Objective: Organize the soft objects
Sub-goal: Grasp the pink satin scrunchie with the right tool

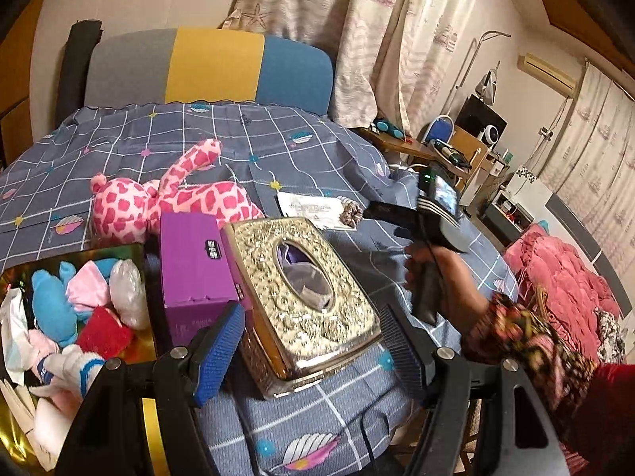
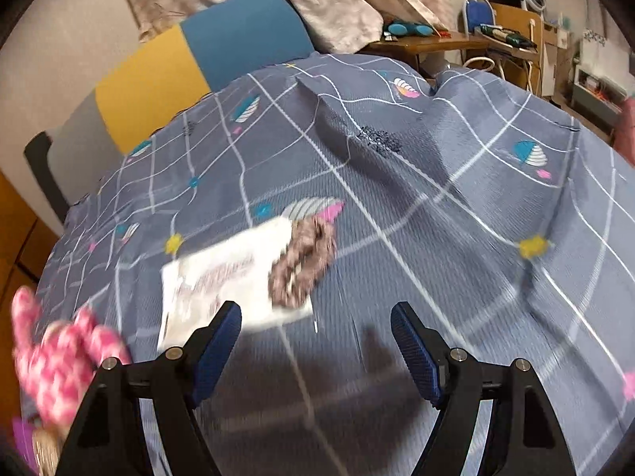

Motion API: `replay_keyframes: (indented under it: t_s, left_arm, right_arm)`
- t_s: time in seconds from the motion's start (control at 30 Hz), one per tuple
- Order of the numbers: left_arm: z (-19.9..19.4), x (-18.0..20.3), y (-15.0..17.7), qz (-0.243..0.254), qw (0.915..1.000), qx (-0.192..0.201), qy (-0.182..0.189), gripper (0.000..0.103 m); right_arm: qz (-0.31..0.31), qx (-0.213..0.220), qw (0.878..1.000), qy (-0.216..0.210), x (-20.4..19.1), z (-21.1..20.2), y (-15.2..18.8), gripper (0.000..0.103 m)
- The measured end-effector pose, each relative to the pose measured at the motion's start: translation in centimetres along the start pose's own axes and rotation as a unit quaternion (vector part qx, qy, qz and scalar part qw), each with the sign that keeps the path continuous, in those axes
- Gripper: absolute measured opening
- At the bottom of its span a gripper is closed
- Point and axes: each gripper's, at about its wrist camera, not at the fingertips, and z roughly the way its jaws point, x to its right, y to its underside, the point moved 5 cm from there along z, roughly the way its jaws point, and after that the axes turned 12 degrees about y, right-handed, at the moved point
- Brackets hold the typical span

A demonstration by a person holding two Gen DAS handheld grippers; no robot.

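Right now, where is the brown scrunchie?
The brown scrunchie lies on the bedspread, overlapping the white card's right end, ahead of the right gripper.

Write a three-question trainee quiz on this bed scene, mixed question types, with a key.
1. True or false: the right gripper holds the scrunchie.
2. What lies under the scrunchie? A) white paper B) purple box C) pink giraffe toy
3. Fill in: the ornate tissue box sits directly beside the ____ box.

Key: 1. False; its jaws stand open and empty above the bedspread. 2. A. 3. purple.
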Motion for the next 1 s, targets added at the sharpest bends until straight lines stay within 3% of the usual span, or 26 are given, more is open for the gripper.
replay_keyframes:
  t_s: [0.23,0.33,0.4,0.43,0.47,0.83,1.0]
  left_arm:
    - [1.1,-0.8,-1.9,-0.008,0.9999,-0.003,-0.007,0.072]
    - [1.7,-0.8,-2.8,-0.011,0.9999,-0.003,-0.005,0.072]
    - [2.2,-0.7,-3.3,-0.010,0.9999,-0.004,-0.002,0.072]
    - [2.4,-0.6,-3.6,-0.008,1.0000,-0.005,0.000,0.072]
    - [2.6,-0.5,-3.7,-0.006,1.0000,-0.005,-0.002,0.072]
    - [4.4,1.8,-6.0,0.006,0.9997,-0.009,0.024,0.072]
    - [6.1,3.9,-8.6,0.030,0.9993,-0.009,0.019,0.073]
  right_arm:
    - [-0.004,-0.030,0.999,0.013,-2.2,4.6,-2.1,0.077]
    - [-0.015,-0.044,0.999,0.014,-2.7,6.2,-2.2,0.057]
    - [-0.018,-0.040,0.999,0.011,-2.6,6.4,-2.1,0.049]
    - [-0.025,-0.037,0.999,0.007,-2.6,6.3,-2.0,0.036]
    - [-0.033,-0.039,0.999,0.002,-2.6,6.3,-1.9,0.029]
    - [-0.051,-0.002,0.999,-0.010,2.6,2.0,0.9,0.026]
    - [-0.054,0.009,0.999,-0.004,4.3,2.1,3.0,0.026]
